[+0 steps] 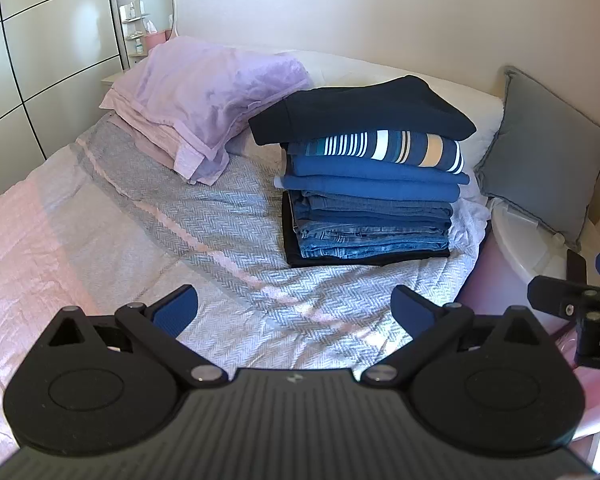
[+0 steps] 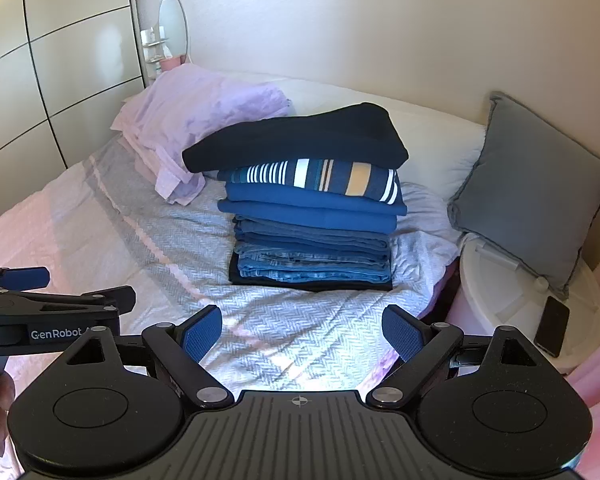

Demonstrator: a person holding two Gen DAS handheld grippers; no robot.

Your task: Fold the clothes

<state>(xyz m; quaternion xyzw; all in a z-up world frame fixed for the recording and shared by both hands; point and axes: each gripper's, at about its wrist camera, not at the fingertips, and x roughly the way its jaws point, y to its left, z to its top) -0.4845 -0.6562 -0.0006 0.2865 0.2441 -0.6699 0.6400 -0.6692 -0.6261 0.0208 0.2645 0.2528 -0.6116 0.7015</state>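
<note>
Folded clothes (image 1: 370,184) sit in one stack at centre frame in both views, on the grey herringbone bedspread (image 1: 228,232) near the head of the bed. Containers: a white lidded bin (image 2: 512,300) at lower right, beside the bed, lid shut, contents not visible; a dark phone (image 2: 553,332) lies on its lid and a grey cushion (image 2: 528,184) leans behind it. Stack, top to bottom: a navy top (image 1: 364,110), slightly askew and overhanging to the left; a striped blue/white/tan piece (image 1: 388,150); two plain blue items; several denim layers, prob. jeans; a black piece at the base. Edges are fairly even. Lilac pillows (image 1: 204,100) lie to the stack's upper left. Left gripper (image 1: 294,312) is spread wide, nothing between its fingers, hovering above the bedspread at bottom frame. Right gripper (image 2: 302,334) is likewise spread and empty, low centre in its view.
</note>
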